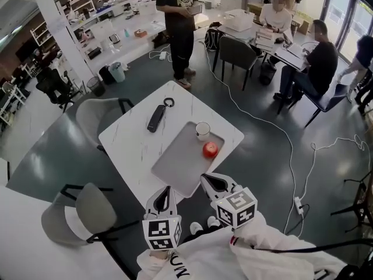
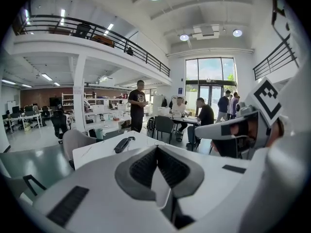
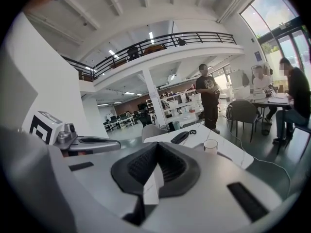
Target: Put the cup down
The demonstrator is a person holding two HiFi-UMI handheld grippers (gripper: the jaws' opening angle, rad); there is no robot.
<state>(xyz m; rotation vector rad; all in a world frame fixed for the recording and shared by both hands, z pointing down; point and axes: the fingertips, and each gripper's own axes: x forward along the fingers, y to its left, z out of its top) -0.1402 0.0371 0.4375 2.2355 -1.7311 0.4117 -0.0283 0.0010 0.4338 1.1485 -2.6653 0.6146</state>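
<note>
A clear cup (image 1: 202, 130) stands upright at the far edge of the grey tray (image 1: 175, 168) on the white marble table (image 1: 131, 142); it also shows in the right gripper view as the cup (image 3: 210, 146). A red apple (image 1: 210, 150) lies on the tray just in front of it. My left gripper (image 1: 165, 190) and right gripper (image 1: 206, 180) hover side by side over the table's near edge, well short of the cup. Both are shut with nothing between the jaws, seen too at the left gripper (image 2: 156, 152) and right gripper (image 3: 156, 149).
A black elongated device (image 1: 156, 118) with a ring lies on the table's far left. Grey chairs (image 1: 96, 114) (image 1: 81, 214) stand left of the table. A person (image 1: 178, 22) stands beyond it, others sit at a desk (image 1: 280, 37). A white cable (image 1: 256, 118) runs over the floor on the right.
</note>
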